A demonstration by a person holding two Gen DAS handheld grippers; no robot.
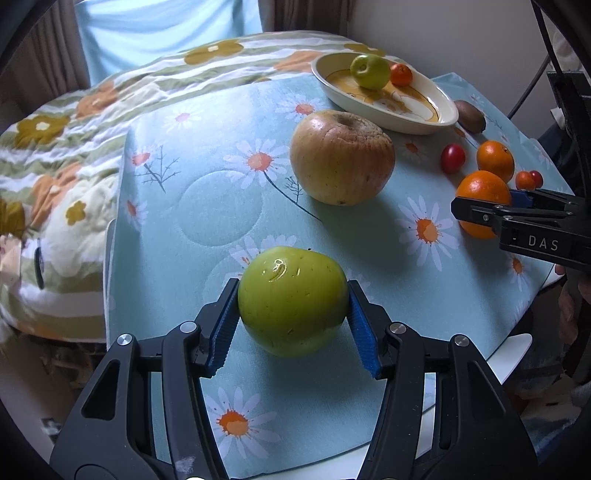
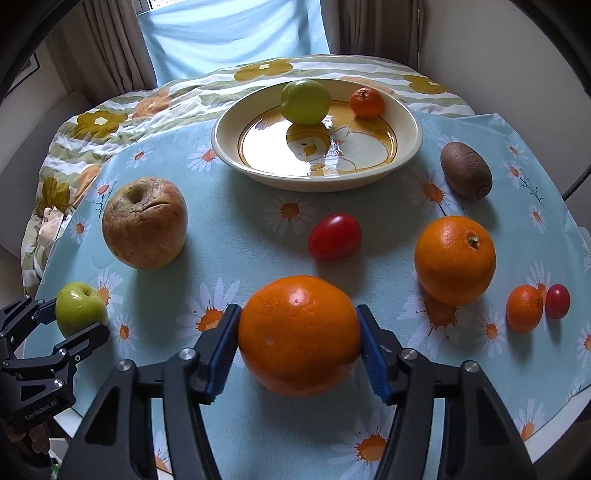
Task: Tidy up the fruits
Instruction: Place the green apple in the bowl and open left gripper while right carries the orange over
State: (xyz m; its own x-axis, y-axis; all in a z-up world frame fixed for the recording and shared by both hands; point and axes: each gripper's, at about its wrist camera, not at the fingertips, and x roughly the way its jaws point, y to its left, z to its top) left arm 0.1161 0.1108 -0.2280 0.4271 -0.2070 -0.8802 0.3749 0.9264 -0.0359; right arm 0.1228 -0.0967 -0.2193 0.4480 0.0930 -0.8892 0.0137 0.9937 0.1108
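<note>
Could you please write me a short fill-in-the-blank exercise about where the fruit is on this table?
1. The left gripper holds a ____ apple in its jaws.
2. The right gripper grips an ____.
3. The plate holds a green apple and a small ____.
4. The brown fruit right of the plate is a ____.

Missing words: green; orange; mandarin; kiwi

A small room, daylight coming in from behind the bench

A pale blue curtain (image 2: 236, 40) is glowing with daylight at the top centre of the frame, with brownish drapes (image 2: 107, 48) hanging on either side. A plain light wall (image 1: 443, 33) is showing at the upper right. A daisy-print blue cloth (image 2: 258, 229) is covering the round bench, and a striped floral quilt (image 1: 74, 122) is lying bunched behind it, spilling toward the left.
</note>
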